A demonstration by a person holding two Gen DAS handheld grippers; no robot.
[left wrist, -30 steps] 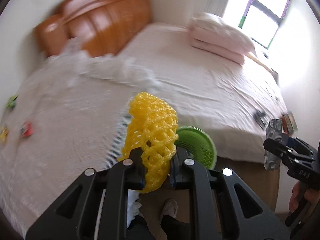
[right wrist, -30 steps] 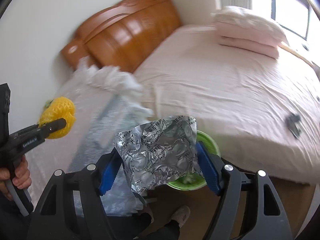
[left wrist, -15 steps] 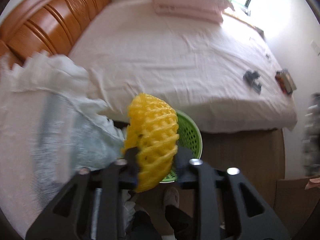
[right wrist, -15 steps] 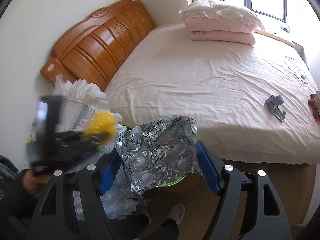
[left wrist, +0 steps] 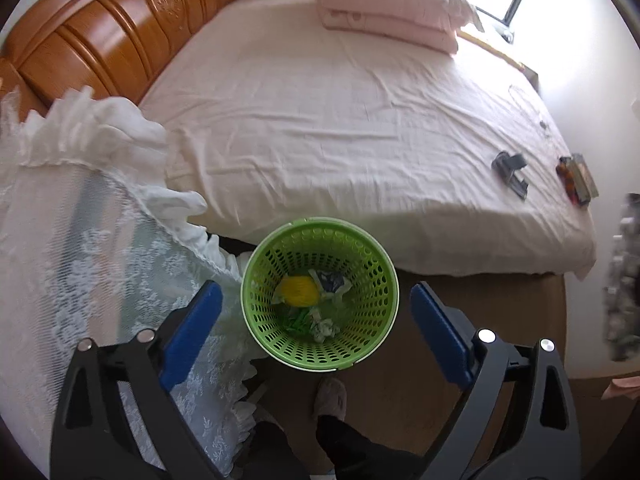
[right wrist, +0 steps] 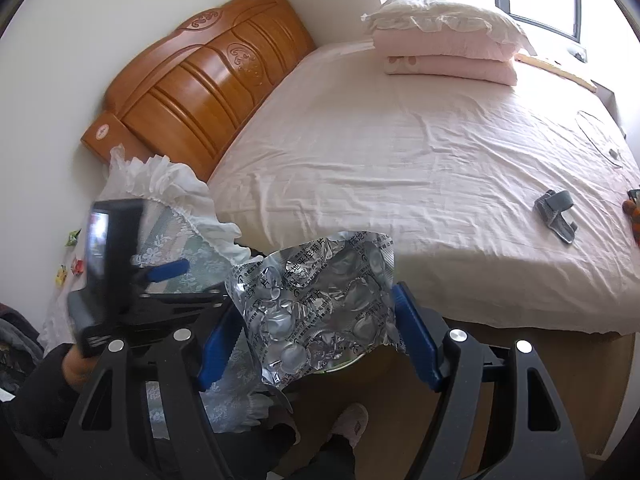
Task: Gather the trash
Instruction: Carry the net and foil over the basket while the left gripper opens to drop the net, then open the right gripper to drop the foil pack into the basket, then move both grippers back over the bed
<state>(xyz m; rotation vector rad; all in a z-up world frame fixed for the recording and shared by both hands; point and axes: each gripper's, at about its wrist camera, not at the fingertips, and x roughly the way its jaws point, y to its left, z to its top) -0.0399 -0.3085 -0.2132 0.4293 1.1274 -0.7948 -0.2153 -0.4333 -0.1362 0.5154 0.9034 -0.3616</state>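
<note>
Yellow foam net in green basket, below left gripper's just-spread, empty jaws.

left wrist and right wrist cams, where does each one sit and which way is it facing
Left wrist: on the open left gripper, looking steeply down into the green basket; a slippered foot shows.
Right wrist: on the right gripper, shut on the foil blister pack; a hand shows holding the left gripper.
Shared: bed, headboard, pillows.

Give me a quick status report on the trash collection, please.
Left gripper just opened, empty; yellow foam net in green basket. Right gripper holding foil blister pack.
</note>
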